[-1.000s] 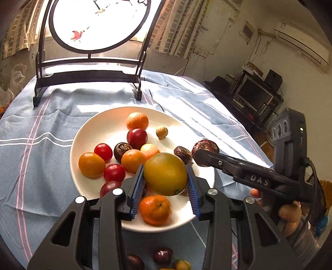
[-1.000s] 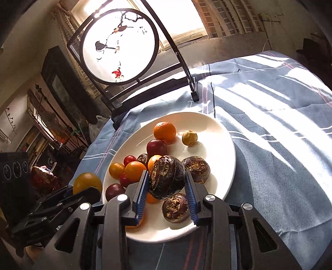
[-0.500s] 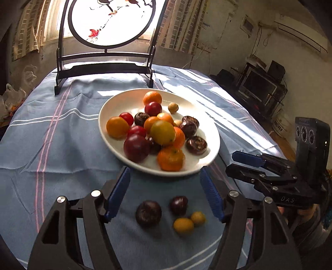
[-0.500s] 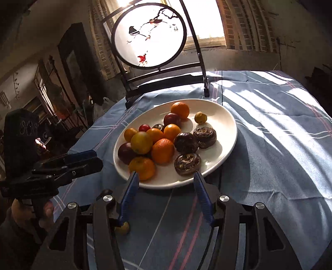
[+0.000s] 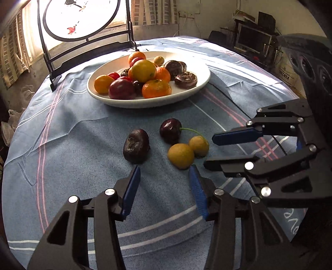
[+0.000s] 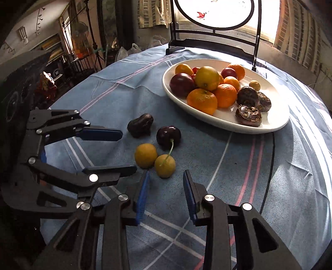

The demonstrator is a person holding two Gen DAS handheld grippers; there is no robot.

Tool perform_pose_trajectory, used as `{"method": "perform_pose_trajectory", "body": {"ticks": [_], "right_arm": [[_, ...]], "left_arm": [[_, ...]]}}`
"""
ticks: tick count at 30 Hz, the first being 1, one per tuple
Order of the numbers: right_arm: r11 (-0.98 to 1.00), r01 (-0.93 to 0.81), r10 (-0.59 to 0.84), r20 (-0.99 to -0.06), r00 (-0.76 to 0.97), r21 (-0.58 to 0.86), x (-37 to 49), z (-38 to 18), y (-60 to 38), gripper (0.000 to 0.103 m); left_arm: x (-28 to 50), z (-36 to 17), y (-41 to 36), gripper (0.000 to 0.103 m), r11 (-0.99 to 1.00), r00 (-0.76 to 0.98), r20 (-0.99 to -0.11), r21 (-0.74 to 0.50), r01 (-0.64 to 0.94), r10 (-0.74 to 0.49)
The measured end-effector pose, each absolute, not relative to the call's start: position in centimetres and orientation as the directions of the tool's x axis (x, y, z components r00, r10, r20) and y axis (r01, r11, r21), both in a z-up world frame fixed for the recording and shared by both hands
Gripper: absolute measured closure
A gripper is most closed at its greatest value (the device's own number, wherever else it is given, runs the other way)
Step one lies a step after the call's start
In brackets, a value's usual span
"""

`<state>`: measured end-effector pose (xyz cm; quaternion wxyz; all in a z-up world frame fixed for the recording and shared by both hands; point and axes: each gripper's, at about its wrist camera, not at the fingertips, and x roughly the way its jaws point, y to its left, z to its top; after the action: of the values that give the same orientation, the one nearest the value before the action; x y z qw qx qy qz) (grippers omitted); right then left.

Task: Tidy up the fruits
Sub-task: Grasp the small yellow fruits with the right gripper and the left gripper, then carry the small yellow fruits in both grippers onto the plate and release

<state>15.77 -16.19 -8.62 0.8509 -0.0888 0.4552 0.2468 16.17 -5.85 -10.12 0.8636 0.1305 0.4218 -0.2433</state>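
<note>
Left tool [image 5: 164,168] and right tool [image 6: 166,172] agape, empty.

Left tongs [image 5: 165,173] gape near, perhaps, kumquats [image 5: 181,155].

This is a lived-in home: a round table under a blue striped tablecloth [image 5: 83,145], a painted round screen [image 5: 81,18] on a dark stand by a curtained window [image 6: 153,12], a television [image 5: 254,39] on a cluttered unit, crowded bookshelves [image 6: 51,49] opposite.

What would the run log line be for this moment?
left claw: open, empty | right claw: open, empty | plate: piled with fruit | cloth: cherry, dark fruit, two yellow fruits loose
</note>
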Motion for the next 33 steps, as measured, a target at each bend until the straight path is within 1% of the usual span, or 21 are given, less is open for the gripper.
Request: {"method": "perform_pose_trajectory", "body": {"ticks": [2,9,10,11,12,18,21,25,26,27,28,33], "right_arm": [[0.863,-0.502,0.334,-0.819,0.466,0.066,15.5,-8.8,-16.2,0.071],[0.884,-0.451,0.35,-0.814,0.464,0.124,17.9,-8.9,-16.5,0.072],[0.882,-0.451,0.359,-0.818,0.45,0.138,18.2,-9.1,-16.4,0.074],[0.877,-0.455,0.374,-0.816,0.441,0.156,18.2,-9.2,-16.4,0.08],[0.872,-0.46,0.386,-0.811,0.439,0.166,18.2,-9.1,-16.5,0.082],[0.873,-0.397,0.455,-0.766,0.455,0.283,18.0,-8.8,-20.1,0.081],[0.876,-0.37,0.462,-0.758,0.461,0.309,17.3,-8.8,-22.1,0.081],[0.88,-0.366,0.455,-0.758,0.467,0.303,16.0,-9.0,-23.4,0.081],[0.88,-0.37,0.456,-0.754,0.474,0.299,15.8,-8.9,-23.5,0.081],[0.877,-0.374,0.461,-0.747,0.479,0.301,15.6,-8.9,-23.6,0.081],[0.875,-0.374,0.466,-0.742,0.482,0.307,15.5,-8.8,-23.8,0.081],[0.872,-0.37,0.476,-0.731,0.489,0.321,15.4,-8.8,-24.2,0.081]], "left_arm": [[16.2,-10.1,-6.0,0.057,0.843,0.523,-0.791,0.018,0.538,-0.317],[16.5,-10.3,-5.7,0.057,0.848,0.509,-0.795,-0.013,0.529,-0.33],[16.4,-10.3,-5.7,0.057,0.847,0.506,-0.796,-0.016,0.531,-0.332],[16.4,-10.3,-5.7,0.057,0.844,0.503,-0.795,-0.021,0.535,-0.339],[16.3,-10.2,-5.7,0.057,0.84,0.501,-0.794,-0.022,0.541,-0.344],[16.7,-10.2,-7.1,0.057,0.826,0.478,-0.803,-0.03,0.563,-0.355],[17.2,-10.3,-8.0,0.057,0.822,0.47,-0.812,-0.02,0.57,-0.347],[17.9,-10.5,-8.6,0.057,0.821,0.456,-0.821,-0.029,0.57,-0.345],[17.8,-10.5,-8.6,0.061,0.821,0.457,-0.82,-0.026,0.57,-0.344],[17.8,-10.4,-8.6,0.072,0.821,0.461,-0.817,-0.025,0.57,-0.345],[17.7,-10.3,-8.5,0.076,0.821,0.464,-0.814,-0.028,0.57,-0.349],[16.6,-9.9,-7.6,0.077,0.824,0.477,-0.795,-0.049,0.565,-0.374]]}}
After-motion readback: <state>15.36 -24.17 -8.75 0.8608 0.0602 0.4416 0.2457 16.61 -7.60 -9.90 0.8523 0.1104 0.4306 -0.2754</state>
